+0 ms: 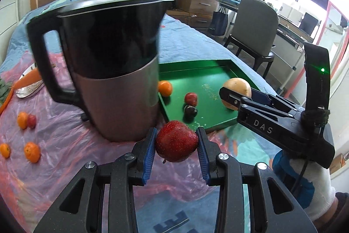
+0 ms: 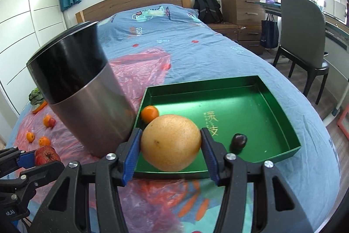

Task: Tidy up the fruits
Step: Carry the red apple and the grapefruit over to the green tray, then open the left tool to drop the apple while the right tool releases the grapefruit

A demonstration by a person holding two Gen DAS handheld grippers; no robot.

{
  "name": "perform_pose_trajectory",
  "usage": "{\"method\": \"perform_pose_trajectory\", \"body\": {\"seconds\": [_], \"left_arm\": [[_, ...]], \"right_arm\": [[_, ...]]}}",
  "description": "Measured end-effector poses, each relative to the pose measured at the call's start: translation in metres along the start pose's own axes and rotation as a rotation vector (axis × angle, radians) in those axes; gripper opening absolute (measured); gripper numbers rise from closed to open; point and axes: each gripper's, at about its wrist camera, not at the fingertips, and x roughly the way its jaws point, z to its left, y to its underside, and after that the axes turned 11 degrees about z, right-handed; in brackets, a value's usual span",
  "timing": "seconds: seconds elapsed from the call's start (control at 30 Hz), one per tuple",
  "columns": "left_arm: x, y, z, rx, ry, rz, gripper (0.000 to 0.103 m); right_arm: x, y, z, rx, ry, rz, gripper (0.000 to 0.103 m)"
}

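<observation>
The left hand-held gripper [image 1: 176, 141] pinches a red apple [image 1: 176, 141] between its blue pads, held over the pink plastic sheet [image 1: 65, 145] on the bed [image 2: 174, 36], just in front of the kettle [image 1: 109, 69]. The right hand-held gripper [image 2: 171, 143] pinches a large yellow-orange grapefruit [image 2: 171, 142] above the near edge of the green tray [image 2: 261, 115]. Inside the tray lie a tangerine [image 2: 149, 114] in the corner by the kettle, a small red fruit [image 1: 191, 99] and a dark plum [image 2: 238, 141]. More tangerines [image 1: 32, 152] and another small red fruit [image 1: 31, 121] lie scattered on the sheet left of the kettle, near a carrot [image 1: 28, 80].
</observation>
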Motion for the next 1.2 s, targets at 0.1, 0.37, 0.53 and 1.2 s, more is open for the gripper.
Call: {"method": "perform_pose_trajectory", "body": {"seconds": [0.1, 0.37, 0.53, 1.2], "left_arm": [[0.019, -0.022, -0.020, 0.032, 0.010, 0.005, 0.031], [0.076, -0.070, -0.047, 0.088, 0.009, 0.039, 0.031], [0.105, -0.092, -0.048, 0.112, -0.024, 0.041, 0.031], [0.182, -0.100, -0.067, 0.152, 0.004, 0.111, 0.031]], "right_arm": [[0.013, -0.009, -0.029, 0.019, 0.025, 0.004, 0.095], [0.051, -0.032, -0.090, 0.049, 0.077, 0.018, 0.095], [0.076, -0.041, -0.113, 0.031, 0.102, 0.041, 0.095], [0.126, -0.053, -0.135, -0.027, 0.068, 0.092, 0.096]]}}
